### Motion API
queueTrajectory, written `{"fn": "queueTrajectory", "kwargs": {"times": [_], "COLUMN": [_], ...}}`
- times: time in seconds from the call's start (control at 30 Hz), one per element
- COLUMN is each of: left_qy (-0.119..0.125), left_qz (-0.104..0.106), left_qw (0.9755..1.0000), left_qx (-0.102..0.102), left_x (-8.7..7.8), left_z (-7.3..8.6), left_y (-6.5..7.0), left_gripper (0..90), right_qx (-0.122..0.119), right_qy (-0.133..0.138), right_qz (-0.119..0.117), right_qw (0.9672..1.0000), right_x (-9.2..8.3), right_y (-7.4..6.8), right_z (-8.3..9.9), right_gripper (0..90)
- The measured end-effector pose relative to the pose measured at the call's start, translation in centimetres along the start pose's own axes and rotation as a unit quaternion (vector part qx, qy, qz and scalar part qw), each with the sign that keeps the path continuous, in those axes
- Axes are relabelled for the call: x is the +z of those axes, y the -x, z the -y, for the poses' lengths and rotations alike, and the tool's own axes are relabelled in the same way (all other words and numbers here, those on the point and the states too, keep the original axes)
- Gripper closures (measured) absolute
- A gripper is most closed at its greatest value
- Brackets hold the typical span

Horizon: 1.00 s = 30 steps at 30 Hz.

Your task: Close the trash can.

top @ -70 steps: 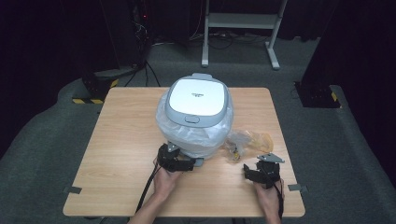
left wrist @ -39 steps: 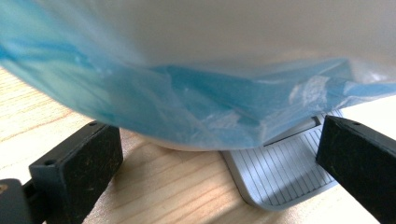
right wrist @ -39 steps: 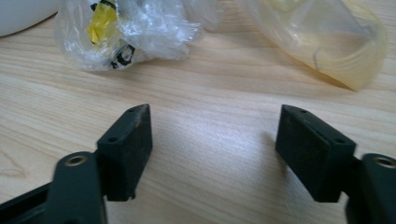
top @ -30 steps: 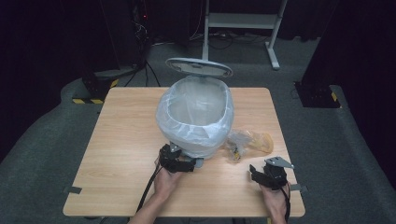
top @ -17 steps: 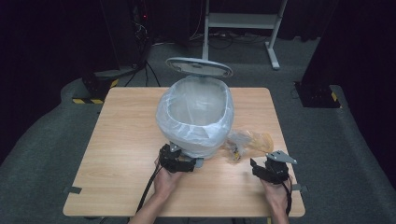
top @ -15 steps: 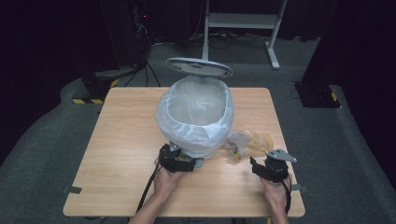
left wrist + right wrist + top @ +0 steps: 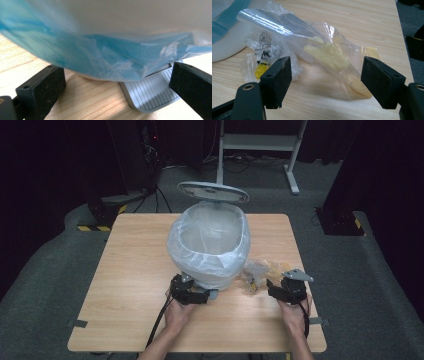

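My right gripper [image 7: 325, 82] stood wide, just opening, before the plastic wrapper [image 7: 324, 53]; my left gripper [image 7: 112, 92] gaped unclenched at the bin pedal [image 7: 152, 92].

Black print marks a crumpled clear wrapper [image 7: 265, 47] at left of the right gripper view, too creased to read.

Plenty of bare worktop [image 7: 130, 270] on the left. The lined bin [image 7: 210, 245] hogs the middle, lid [image 7: 213, 192] standing up at its back, and crumpled clear wrappers [image 7: 260, 272] clutter the strip just right of it.
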State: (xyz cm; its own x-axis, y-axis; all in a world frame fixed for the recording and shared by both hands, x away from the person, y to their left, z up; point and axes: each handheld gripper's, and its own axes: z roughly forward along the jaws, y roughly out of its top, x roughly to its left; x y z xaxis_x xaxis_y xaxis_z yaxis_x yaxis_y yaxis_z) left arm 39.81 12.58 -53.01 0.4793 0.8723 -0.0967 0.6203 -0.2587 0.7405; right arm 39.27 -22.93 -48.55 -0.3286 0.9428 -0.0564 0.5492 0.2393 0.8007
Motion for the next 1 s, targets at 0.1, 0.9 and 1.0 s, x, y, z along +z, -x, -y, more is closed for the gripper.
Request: {"fn": "queueTrajectory", "kwargs": {"times": [0.1,0.9,1.0], "left_qy": [0.003,0.002,0.002], "left_qz": [0.006,0.002,0.002], "left_qw": [1.0000,1.0000,1.0000], "left_qx": [0.000,0.000,0.001], "left_x": [0.1,0.1,0.1], "left_z": [0.0,0.0,0.0], "left_y": [0.0,-0.1,-0.1], "left_gripper": [0.8,0.7,0.8], "right_qx": [-0.003,-0.029,-0.026], "right_qy": [-0.003,-0.036,-0.040], "right_qz": [-0.001,-0.015,-0.012], "right_qw": [1.0000,0.9988,0.9988], "right_x": [0.2,3.3,3.5], "right_y": [0.1,0.4,0.5], "right_z": [-0.4,-1.3,-1.3], "right_gripper": [24.7,45.0,56.4]}}
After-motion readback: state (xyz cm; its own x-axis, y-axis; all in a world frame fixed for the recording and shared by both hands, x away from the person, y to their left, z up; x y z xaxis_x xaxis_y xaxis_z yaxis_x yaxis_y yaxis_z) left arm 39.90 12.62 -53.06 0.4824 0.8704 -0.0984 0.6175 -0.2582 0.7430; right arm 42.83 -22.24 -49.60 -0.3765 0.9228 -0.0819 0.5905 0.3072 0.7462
